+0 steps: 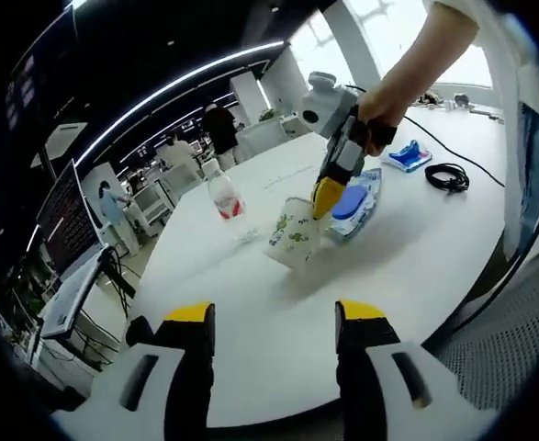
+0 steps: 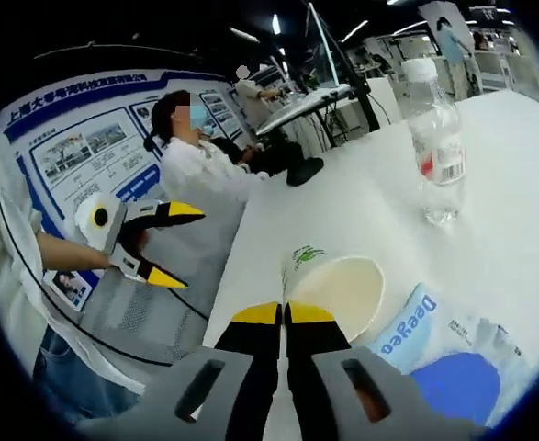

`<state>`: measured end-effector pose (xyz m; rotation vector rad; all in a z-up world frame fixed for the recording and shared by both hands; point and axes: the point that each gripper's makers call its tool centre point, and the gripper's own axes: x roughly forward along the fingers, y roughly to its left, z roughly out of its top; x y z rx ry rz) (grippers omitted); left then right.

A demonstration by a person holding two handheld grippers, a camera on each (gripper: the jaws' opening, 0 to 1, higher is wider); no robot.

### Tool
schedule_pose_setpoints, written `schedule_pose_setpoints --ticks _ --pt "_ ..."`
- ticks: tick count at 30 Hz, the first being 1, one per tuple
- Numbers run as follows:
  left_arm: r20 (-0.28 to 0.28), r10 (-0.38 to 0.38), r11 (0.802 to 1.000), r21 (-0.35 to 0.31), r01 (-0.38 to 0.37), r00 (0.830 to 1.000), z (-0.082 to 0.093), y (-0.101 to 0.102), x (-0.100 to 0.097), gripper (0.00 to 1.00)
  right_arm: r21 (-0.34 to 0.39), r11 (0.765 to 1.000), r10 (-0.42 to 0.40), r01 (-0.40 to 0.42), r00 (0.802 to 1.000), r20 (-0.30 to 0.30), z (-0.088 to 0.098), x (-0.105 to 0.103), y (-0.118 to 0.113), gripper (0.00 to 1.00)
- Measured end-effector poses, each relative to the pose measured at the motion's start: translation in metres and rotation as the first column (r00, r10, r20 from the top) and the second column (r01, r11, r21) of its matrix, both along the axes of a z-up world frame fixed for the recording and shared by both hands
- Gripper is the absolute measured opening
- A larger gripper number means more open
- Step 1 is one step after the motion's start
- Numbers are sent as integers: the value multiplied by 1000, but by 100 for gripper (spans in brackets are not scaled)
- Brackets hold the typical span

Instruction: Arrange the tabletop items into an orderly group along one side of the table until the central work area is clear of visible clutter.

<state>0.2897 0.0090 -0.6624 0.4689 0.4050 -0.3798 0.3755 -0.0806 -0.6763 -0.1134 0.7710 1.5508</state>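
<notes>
Right gripper (image 2: 283,314) has its yellow-tipped jaws pinched together on the rim of the paper cup (image 2: 338,289), low centre of the right gripper view; in the left gripper view that cup (image 1: 295,234) sits tilted mid-frame on the white table (image 1: 278,331). Left gripper (image 1: 274,317) hangs open wide at the bottom, holding nothing. Blue wipes pack (image 1: 356,204) lies just right of the cup, water bottle (image 1: 223,195) stands to its left, black cable (image 1: 447,176) far right.
</notes>
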Motion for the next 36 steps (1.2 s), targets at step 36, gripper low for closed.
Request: schedule_pose_setpoints --ticks 36 --pt "-74 77 967 -236 -93 994 7 -3 1 66 -531 811 516 -247 730 448 6 132 -52 0"
